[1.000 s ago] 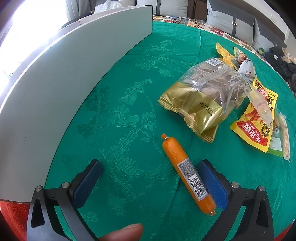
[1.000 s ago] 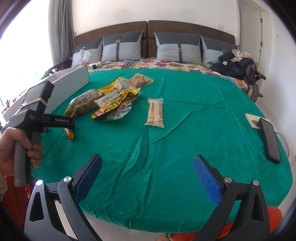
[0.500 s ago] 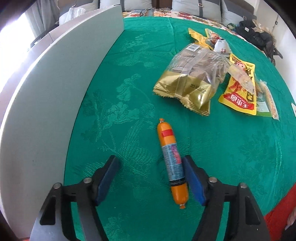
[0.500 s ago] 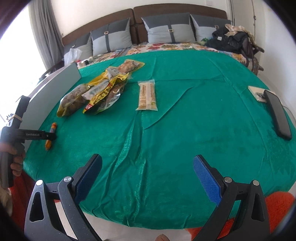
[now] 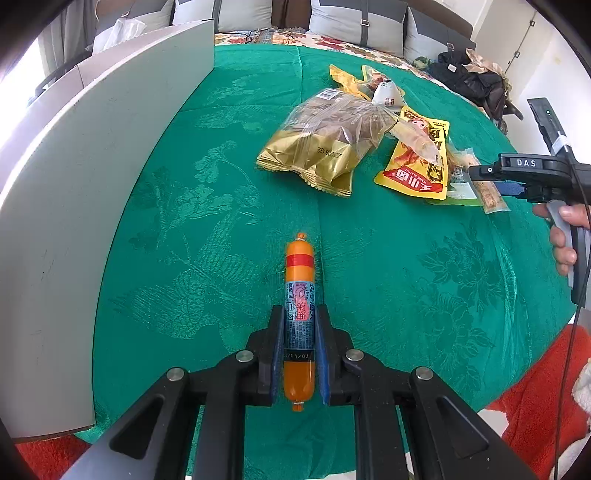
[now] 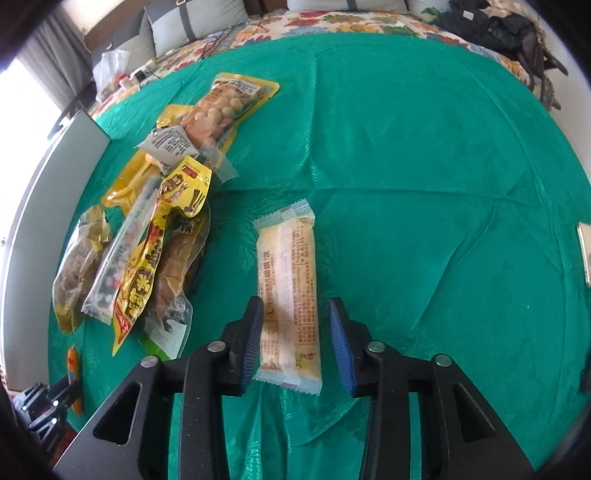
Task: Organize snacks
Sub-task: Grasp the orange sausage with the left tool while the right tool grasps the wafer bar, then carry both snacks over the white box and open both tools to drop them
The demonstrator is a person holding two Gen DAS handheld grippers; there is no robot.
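Observation:
My left gripper (image 5: pixel 299 325) is shut on an orange sausage stick (image 5: pixel 300 295) that lies lengthwise between its jaws on the green cloth (image 5: pixel 184 229). My right gripper (image 6: pixel 297 314) is open, with its jaws on either side of a cream wafer bar packet (image 6: pixel 290 291), apart from it. A pile of snack bags lies to the left in the right wrist view: a yellow and red packet (image 6: pixel 147 273), a peanut bag (image 6: pixel 221 107) and a gold bag (image 5: pixel 321 147). The sausage and left gripper also show at the lower left of the right wrist view (image 6: pixel 74 369).
A tall white-grey panel (image 5: pixel 74 177) stands along the left edge of the cloth. Grey pillows (image 5: pixel 354 22) and dark clothing (image 5: pixel 469 81) lie at the back. A phone (image 6: pixel 585 254) lies at the far right. Red fabric (image 5: pixel 535 406) is below the front edge.
My left gripper has shut on the sausage. My right gripper has moved forward and down over the wafer bar packet and has partly narrowed around it.

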